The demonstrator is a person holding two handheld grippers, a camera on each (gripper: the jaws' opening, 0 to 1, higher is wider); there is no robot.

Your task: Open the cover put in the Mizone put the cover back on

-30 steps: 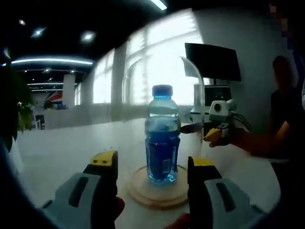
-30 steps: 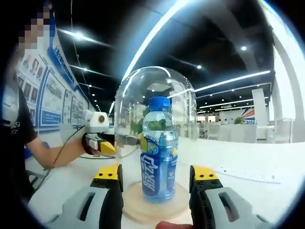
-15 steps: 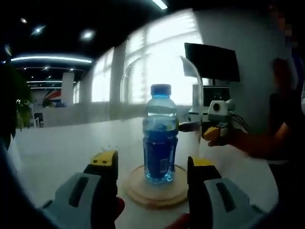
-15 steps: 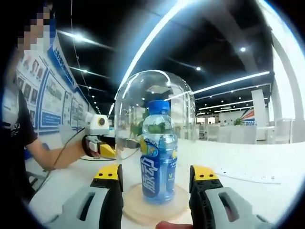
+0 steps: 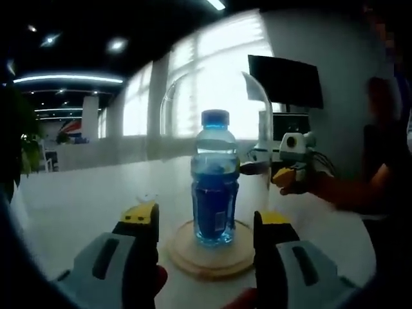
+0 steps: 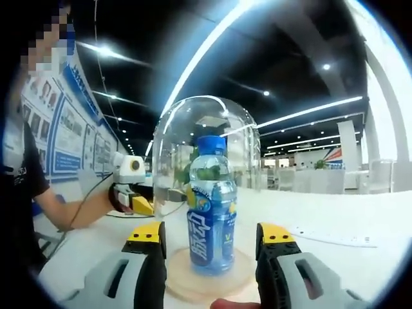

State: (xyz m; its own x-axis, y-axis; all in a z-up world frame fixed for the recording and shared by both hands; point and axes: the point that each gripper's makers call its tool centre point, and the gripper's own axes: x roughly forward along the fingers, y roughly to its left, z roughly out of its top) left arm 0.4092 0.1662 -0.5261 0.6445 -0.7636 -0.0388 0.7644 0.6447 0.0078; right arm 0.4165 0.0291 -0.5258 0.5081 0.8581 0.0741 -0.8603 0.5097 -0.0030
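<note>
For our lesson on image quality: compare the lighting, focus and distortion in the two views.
Left gripper view: bright windows backlight the blue Mizone bottle, leaving it dark and the picture soft. Right gripper view: even lighting, the bottle label sharp, ceiling lights bent into arcs by the fisheye, reflections on the clear glass dome cover.

Bright windows (image 5: 212, 84) behind a white table (image 5: 77, 199); dark monitor (image 5: 283, 80); ceiling light strips (image 6: 212, 45); wall posters (image 6: 77, 129)

Mizone bottle (image 6: 211, 219): blue cap, blue label with white lettering and a yellow patch, blue liquid. Cover (image 6: 207, 151): clear glass. Base (image 5: 211, 254): pale wood. Table (image 5: 84, 199): white. Right gripper (image 6: 210, 254): grey, yellow-tipped jaws. Monitor (image 5: 284, 80): apparently black.
</note>
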